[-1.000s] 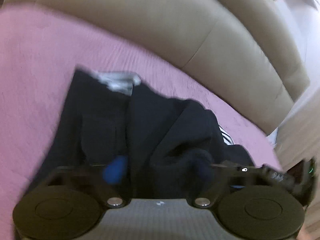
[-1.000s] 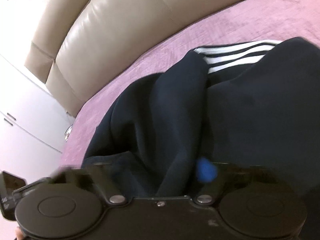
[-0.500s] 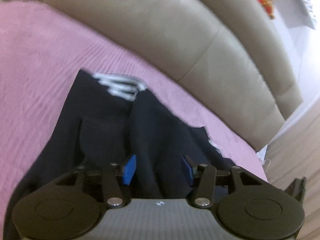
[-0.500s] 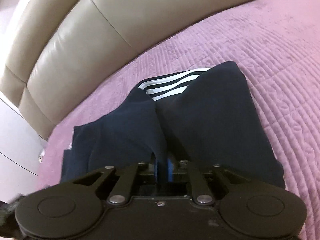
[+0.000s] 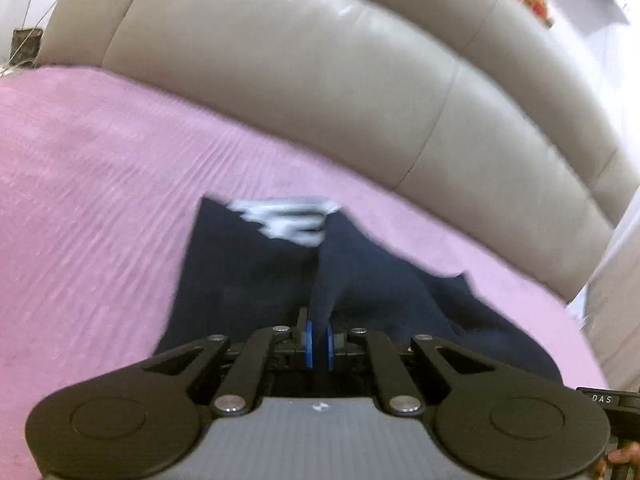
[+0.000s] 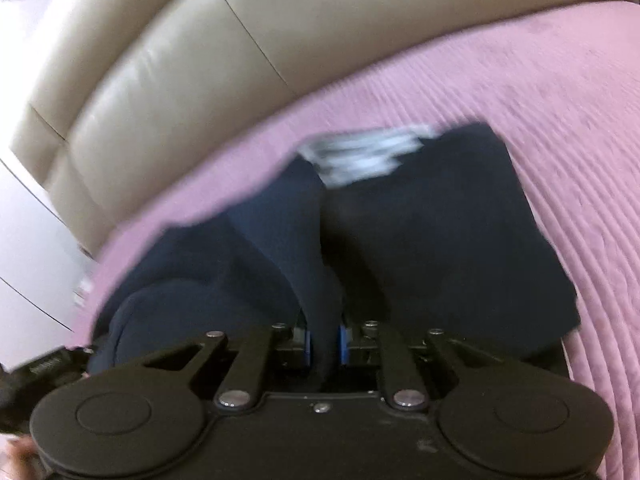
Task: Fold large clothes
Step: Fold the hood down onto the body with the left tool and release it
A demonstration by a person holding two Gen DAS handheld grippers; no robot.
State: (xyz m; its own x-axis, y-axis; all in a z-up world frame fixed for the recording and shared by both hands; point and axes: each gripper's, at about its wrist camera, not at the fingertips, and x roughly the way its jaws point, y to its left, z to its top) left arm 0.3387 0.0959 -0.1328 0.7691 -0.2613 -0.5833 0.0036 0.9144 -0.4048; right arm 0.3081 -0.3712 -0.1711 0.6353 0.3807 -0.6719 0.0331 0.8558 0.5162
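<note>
Dark navy garment (image 5: 256,280) with white stripes (image 5: 288,220) lies partly folded on the pink bedspread (image 5: 88,184), near the beige padded headboard (image 5: 280,80). My left gripper (image 5: 319,338) has just been closing: half a second ago its blue pads stood apart around a ridge of the cloth, now they're clenched on that fold, fabric pinched between them. My right gripper (image 6: 323,342) has also just been closing a bit further and is grasping a raised fold of the same garment (image 6: 440,232), cloth clearly between the pads (image 6: 343,340). Both views are blurred, so the hands are moving. Since a second ago the garment looks narrower and further from the cameras, stripes (image 6: 360,156) now at the far end. I'd judge both pinches are set for pulling or lifting the near edge over to make the next fold; fold not yet laid down
</note>
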